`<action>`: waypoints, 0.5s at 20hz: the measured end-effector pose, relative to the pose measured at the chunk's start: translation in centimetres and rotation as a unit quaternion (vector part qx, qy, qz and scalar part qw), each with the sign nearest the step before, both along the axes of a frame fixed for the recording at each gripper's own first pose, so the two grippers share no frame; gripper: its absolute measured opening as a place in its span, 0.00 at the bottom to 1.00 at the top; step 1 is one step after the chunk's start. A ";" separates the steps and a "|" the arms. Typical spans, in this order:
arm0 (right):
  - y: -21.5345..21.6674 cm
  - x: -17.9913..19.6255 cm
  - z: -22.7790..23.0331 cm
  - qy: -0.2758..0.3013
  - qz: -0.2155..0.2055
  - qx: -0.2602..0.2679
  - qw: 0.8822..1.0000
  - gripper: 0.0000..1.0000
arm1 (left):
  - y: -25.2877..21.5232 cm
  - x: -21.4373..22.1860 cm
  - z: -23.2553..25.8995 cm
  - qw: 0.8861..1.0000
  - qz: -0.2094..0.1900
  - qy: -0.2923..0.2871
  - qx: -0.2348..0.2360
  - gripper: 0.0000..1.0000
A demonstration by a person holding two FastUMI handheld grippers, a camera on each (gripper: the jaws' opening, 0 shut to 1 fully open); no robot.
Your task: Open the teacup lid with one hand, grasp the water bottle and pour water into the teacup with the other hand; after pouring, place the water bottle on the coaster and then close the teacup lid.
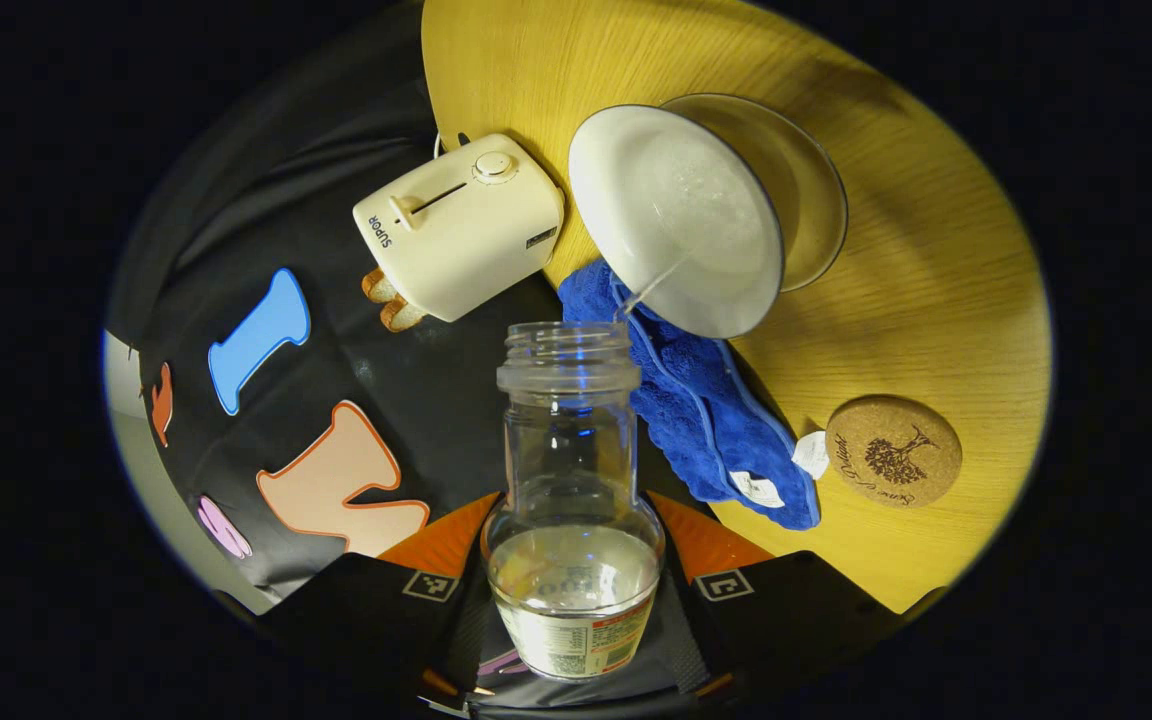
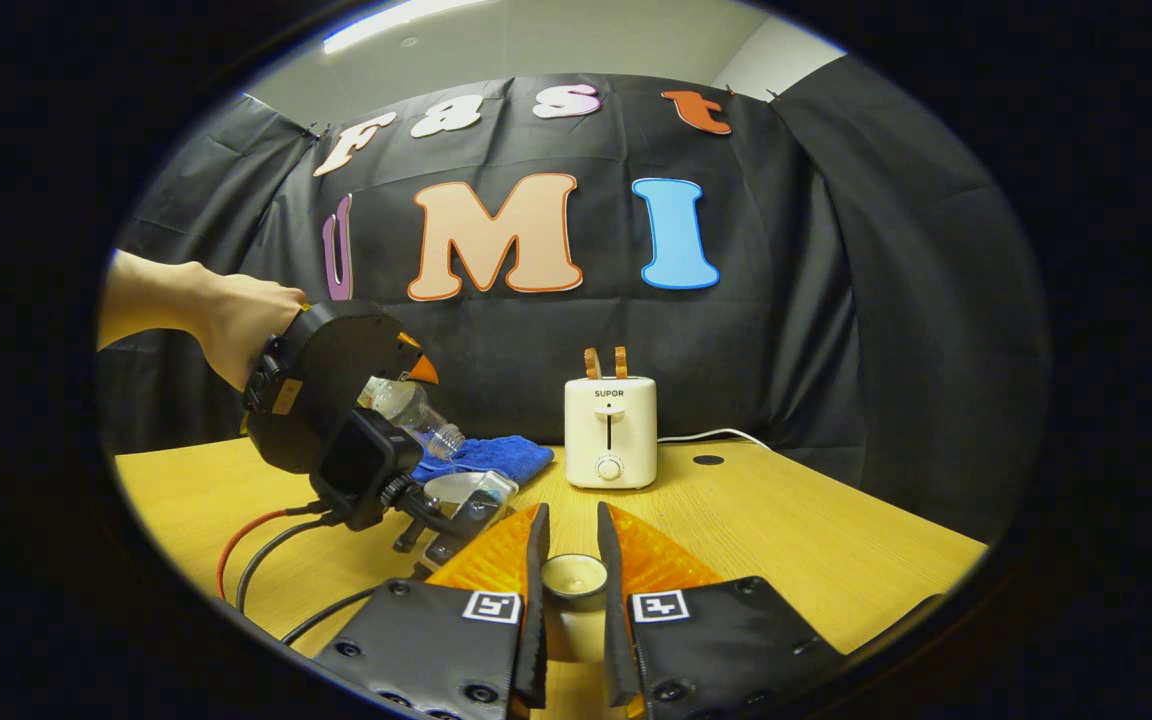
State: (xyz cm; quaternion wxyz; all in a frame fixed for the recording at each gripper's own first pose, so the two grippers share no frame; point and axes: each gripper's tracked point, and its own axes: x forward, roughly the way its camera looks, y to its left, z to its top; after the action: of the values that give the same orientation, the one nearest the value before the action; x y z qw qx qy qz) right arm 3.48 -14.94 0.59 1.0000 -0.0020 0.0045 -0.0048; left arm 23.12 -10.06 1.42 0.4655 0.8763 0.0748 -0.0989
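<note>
My left gripper (image 1: 574, 530) is shut on a clear water bottle (image 1: 573, 470), uncapped and partly full of water. The bottle is tipped, with its mouth close to the teacup (image 1: 676, 220), a pale bowl with a dark rim on a glass saucer (image 1: 816, 190). A thin clear streak runs from the mouth toward the bowl. A round cork coaster (image 1: 893, 452) lies on the table beside the bottle. In the right gripper view, my right gripper (image 2: 572, 540) is shut on the small cream teacup lid (image 2: 574, 575), held off to the side of the teacup (image 2: 476, 495). There a hand (image 2: 236, 325) tilts the left gripper (image 2: 336, 420) and the bottle (image 2: 416, 415) over the cup.
A blue towel (image 1: 696, 420) lies between the teacup and the coaster. A cream toaster (image 2: 609, 430) with bread in its slots stands at the back of the yellow wooden table (image 2: 786, 540), its cord trailing right. Cables (image 2: 266, 545) run from the left gripper across the table.
</note>
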 end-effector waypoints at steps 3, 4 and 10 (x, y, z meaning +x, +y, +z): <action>0.0 0.0 0.0 0.000 0.000 0.000 1.000 0.26 | 0.0 0.0 0.1 1.000 -0.001 -0.001 -0.004 0.70; 0.0 0.0 0.0 0.000 0.000 0.000 1.000 0.26 | 0.0 0.0 0.0 1.000 -0.001 0.000 -0.006 0.70; 0.0 0.0 0.0 0.000 0.000 0.000 1.000 0.26 | -0.3 0.0 -1.0 0.997 0.005 0.017 -0.074 0.70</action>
State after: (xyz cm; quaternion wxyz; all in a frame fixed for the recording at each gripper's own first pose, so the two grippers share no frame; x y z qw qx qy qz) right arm 3.46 -14.95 0.62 1.0000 -0.0020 0.0045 -0.0047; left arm 23.14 -10.33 0.39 0.5280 0.8374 0.0796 -0.1168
